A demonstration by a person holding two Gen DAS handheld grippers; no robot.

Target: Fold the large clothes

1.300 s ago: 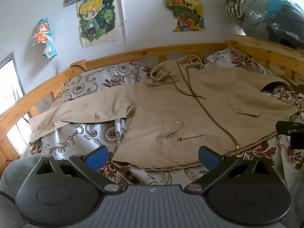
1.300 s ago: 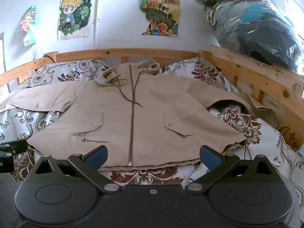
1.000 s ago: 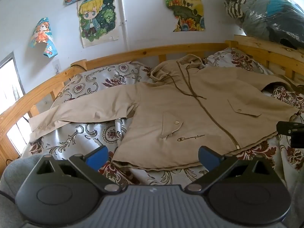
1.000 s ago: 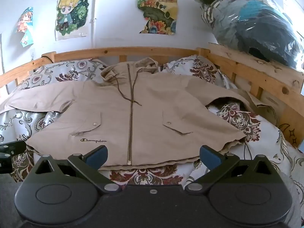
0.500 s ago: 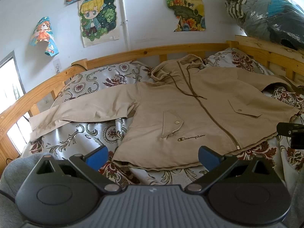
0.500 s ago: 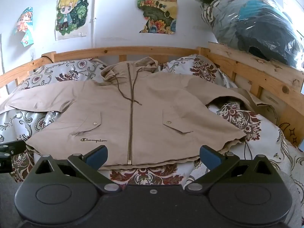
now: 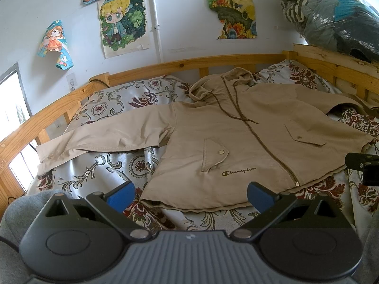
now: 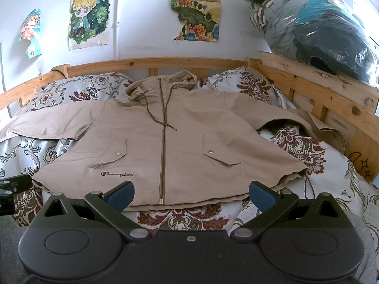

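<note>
A: Where lies the beige zipped hooded jacket (image 8: 165,146)?

B: It lies flat and front side up on the wooden-framed bed with floral patterned cover (image 8: 331,165), hood toward 12 o'clock, hem toward 6 o'clock, sleeves spread to 9 and 3 o'clock.

A: And the grippers?

B: The left gripper (image 7: 190,193) stands wide apart over the hem and holds nothing. The right gripper (image 8: 191,193) is also wide and empty.

We've got the tan zip-up hooded jacket (image 8: 165,142) lying flat on the floral-patterned bedspread (image 8: 331,170), right ahead of our right gripper (image 8: 190,193), hood farthest away against the wooden bed rail (image 8: 151,62). Plastic-wrapped bundle of clothes (image 8: 315,26) sits up right.
</note>
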